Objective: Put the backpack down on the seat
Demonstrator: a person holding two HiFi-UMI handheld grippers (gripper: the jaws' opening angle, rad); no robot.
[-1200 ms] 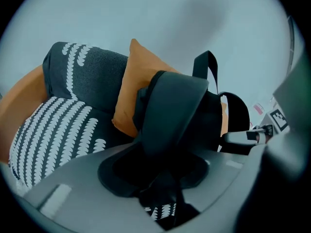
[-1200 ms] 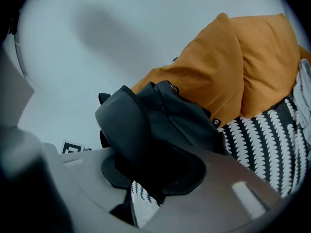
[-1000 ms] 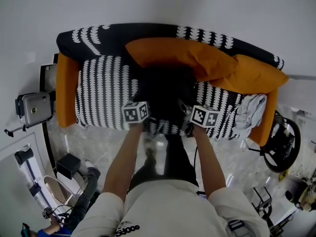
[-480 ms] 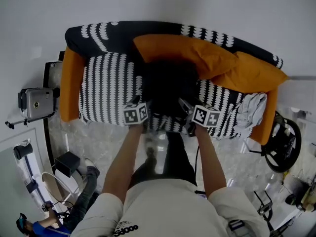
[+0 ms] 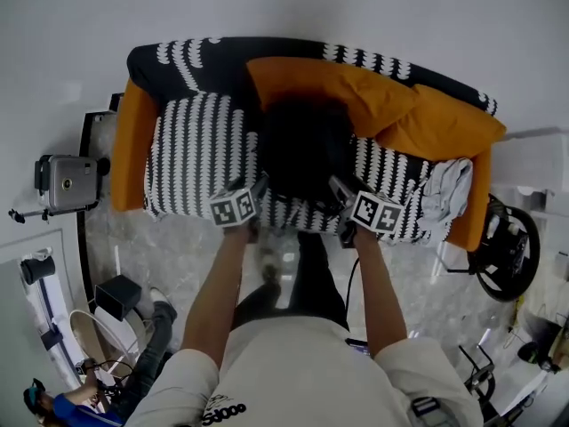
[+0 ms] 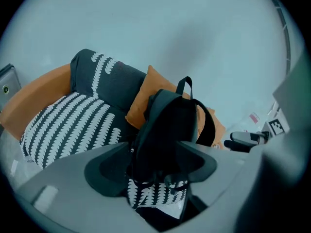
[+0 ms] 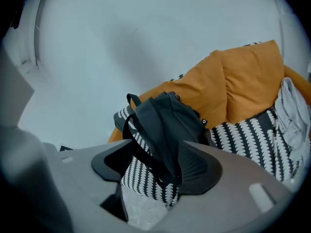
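The black backpack [image 5: 302, 154] stands upright on the sofa's black-and-white seat [image 5: 191, 149], its back against an orange cushion [image 5: 342, 92]. My left gripper [image 5: 257, 188] hovers at its front left corner and my right gripper [image 5: 339, 189] at its front right corner, both near the seat's front edge. Both are open after their jaws have just been opening, and the left has eased in slightly. No pad presses on anything. In the left gripper view the backpack [image 6: 170, 123] lies beyond the open jaws [image 6: 153, 166]. The right gripper view shows the backpack [image 7: 167, 118] past its spread jaws [image 7: 155, 168].
The sofa has orange arms [image 5: 132, 154] and a second orange cushion [image 5: 440, 123]. A grey cloth [image 5: 444, 189] lies on the seat's right end. A camera on a stand [image 5: 67, 183] is left of the sofa, a wheel-like rig [image 5: 502, 247] right of it. A person [image 5: 71, 407] crouches at lower left.
Both grippers have drawn back from the backpack toward the seat's front edge, and their jaws have spread. The backpack stays standing on the seat.
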